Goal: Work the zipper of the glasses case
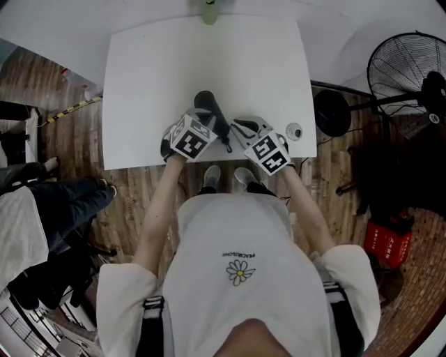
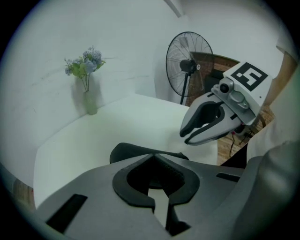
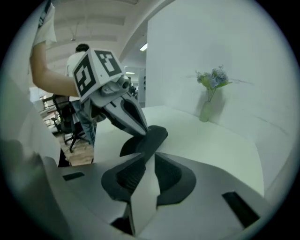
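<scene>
Left gripper is pressed together, tips touching the black elongated fabric glasses case just ahead on the white worktop. Your right gripper is also pressed together, case just beyond its tips.

Head camera's high, looking steeply down on the table, vase at 12 o'clock. Gripper cameras ride low, close behind their jaws, facing across it; all three share the glasses case.

The glasses case looks matt black, cloth or soft plastic. The desk is smooth, matt white. The floor is brown wood planks. The left tongs and right tongs are smooth grey plastic with matt black pads.
</scene>
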A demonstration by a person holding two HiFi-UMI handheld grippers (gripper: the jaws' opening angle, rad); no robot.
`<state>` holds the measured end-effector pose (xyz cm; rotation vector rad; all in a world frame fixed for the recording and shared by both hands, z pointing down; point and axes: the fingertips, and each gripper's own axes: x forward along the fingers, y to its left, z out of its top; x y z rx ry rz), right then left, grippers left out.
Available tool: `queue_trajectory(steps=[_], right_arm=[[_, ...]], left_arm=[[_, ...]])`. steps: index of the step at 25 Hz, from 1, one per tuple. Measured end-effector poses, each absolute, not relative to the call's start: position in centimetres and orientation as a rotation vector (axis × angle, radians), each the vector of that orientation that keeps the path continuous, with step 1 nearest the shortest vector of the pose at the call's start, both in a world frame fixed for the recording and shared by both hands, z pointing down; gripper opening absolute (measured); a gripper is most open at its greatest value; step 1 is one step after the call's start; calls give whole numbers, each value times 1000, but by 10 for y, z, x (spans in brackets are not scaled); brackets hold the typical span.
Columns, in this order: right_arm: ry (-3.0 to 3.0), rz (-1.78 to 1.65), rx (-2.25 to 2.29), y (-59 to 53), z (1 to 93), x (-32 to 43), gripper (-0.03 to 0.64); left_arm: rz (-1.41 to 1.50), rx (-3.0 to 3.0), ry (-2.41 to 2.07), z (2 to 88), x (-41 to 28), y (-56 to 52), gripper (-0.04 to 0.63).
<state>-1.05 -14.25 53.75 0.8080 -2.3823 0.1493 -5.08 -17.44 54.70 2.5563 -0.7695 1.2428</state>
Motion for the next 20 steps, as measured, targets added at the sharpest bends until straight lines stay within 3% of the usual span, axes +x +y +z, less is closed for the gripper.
queue_trajectory(steps=[2, 3, 13, 20], right_arm=[[-2324, 90, 680, -142, 547, -4, 126], [-2290, 48, 615, -141, 552, -3, 130], [-2046, -262, 145, -141, 592, -20, 126], [-2024, -270, 69, -131, 596, -20, 63]], left_arm=[[1284, 2548, -745, 547, -52, -173, 20], [1295, 2544, -733, 547, -53, -173, 20], [1305, 2537, -722, 548, -46, -177, 18], [1264, 2516, -739, 548, -46, -175, 18]])
